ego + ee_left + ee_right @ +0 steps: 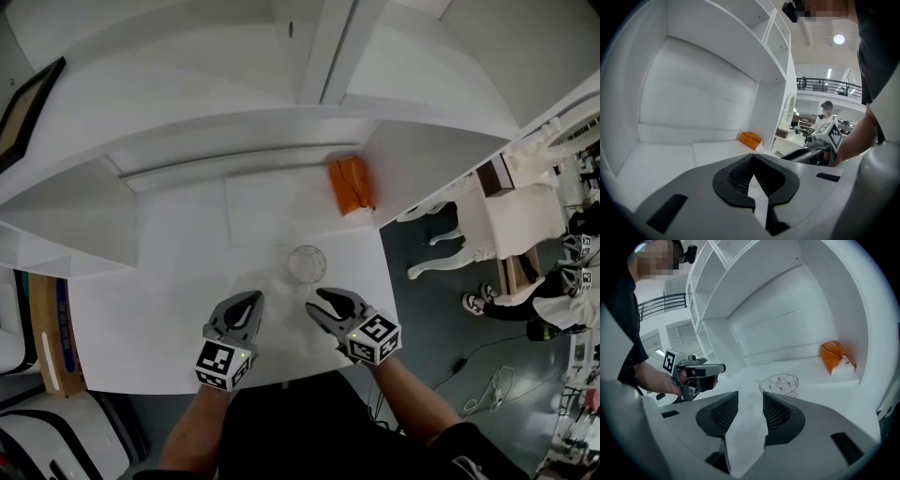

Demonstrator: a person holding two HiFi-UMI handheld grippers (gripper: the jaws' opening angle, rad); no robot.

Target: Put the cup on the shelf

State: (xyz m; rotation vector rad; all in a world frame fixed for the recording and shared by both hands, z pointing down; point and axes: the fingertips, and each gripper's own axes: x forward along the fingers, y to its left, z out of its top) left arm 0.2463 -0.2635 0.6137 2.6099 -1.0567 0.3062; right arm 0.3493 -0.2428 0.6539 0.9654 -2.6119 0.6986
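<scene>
Cup point(307, 263): clear glass, likely light, slick, fragile; take it mid-wall, gently. My right tongs point(750, 401) open, empty, just short of it; left tongs point(752, 158) closed, empty.

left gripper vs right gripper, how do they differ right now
The left gripper has its jaws together; the right gripper has its jaws apart with nothing between them. The right gripper sits closer to the cup than the left gripper does. Both are grey and empty.
</scene>
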